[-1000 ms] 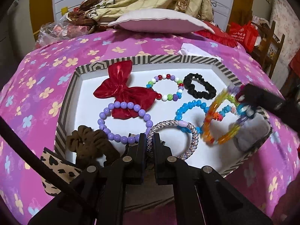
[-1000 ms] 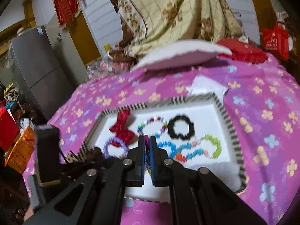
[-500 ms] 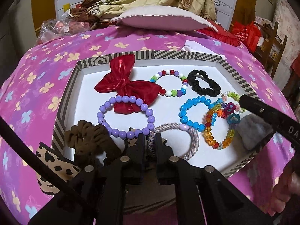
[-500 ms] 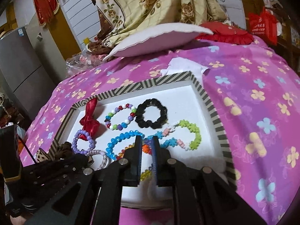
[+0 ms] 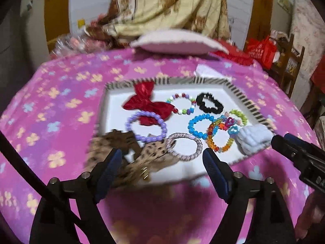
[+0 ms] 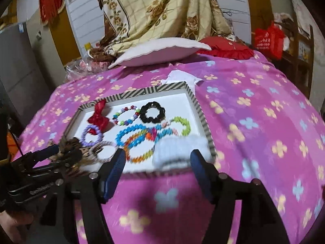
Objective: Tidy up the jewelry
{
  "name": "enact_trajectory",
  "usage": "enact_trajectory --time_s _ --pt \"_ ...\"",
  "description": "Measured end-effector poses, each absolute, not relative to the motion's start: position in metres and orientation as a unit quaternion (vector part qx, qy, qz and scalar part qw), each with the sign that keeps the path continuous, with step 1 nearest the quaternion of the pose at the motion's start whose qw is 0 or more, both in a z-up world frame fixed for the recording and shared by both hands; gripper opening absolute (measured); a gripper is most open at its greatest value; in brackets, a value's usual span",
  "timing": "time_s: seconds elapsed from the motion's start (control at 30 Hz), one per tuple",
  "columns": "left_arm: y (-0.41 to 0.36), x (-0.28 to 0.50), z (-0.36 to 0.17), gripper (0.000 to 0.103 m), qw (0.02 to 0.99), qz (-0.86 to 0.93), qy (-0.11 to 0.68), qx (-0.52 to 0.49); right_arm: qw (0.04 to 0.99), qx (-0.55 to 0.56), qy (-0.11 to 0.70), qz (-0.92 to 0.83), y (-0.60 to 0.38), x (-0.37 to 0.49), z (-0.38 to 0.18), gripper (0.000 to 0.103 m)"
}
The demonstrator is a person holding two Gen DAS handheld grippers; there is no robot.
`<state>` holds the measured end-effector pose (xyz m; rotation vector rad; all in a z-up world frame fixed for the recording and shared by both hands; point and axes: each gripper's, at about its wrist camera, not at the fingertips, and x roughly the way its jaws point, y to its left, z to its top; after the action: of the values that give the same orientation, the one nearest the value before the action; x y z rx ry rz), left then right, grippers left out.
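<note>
A striped-rim white tray lies on the pink flowered bedspread. It holds a red bow, purple bead bracelet, multicolour bead bracelet, black scrunchie, blue bead bracelet, orange bead bracelet, braided hair tie, brown scrunchie, leopard bow and pale fluffy scrunchie. My left gripper is open and empty before the tray's near edge. My right gripper is open and empty over the fluffy scrunchie.
A white pillow and a floral blanket lie at the bed's far end. A white paper sits behind the tray. A red bag and wooden chair stand to the right.
Both grippers have opened and pulled back from the tray. The right one let go of the colourful bracelets, which now lie in the tray. The left one released the leopard bow.
</note>
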<state>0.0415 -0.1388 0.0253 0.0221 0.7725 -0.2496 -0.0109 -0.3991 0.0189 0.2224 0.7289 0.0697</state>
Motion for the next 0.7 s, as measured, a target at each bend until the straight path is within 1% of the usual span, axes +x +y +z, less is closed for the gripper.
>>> enact_trajectory --time_s 0.07,0.17,0.33,0.43,0.6,0.7 --pt "-0.122 0.017 0.032 0.078 0.93 -0.106 0.353 0.013 0.925 0.105 0.364 0.035 -0.398 -0.024 0.018 0.069" --pt "-0.1 -0.015 0.037 0.078 0.936 -0.09 0.34 0.0 0.929 0.079 0.359 0.044 -0.391 -0.047 0.02 0.069" --pt "-0.088 -0.041 0.062 0.078 0.939 -0.07 0.336 -0.035 0.947 0.037 0.317 0.035 -0.381 -0.084 0.034 0.069" --pt "-0.093 -0.052 0.073 0.078 0.945 -0.054 0.321 -0.014 0.955 0.022 0.297 0.016 -0.384 -0.093 0.04 0.07" --pt "-0.094 -0.061 0.077 0.078 0.945 -0.055 0.322 -0.013 0.95 0.044 0.308 0.016 -0.396 -0.089 0.038 0.07" --pt "-0.099 -0.059 0.078 0.077 0.944 -0.068 0.322 -0.038 0.946 0.058 0.318 0.012 -0.396 -0.083 0.033 0.07"
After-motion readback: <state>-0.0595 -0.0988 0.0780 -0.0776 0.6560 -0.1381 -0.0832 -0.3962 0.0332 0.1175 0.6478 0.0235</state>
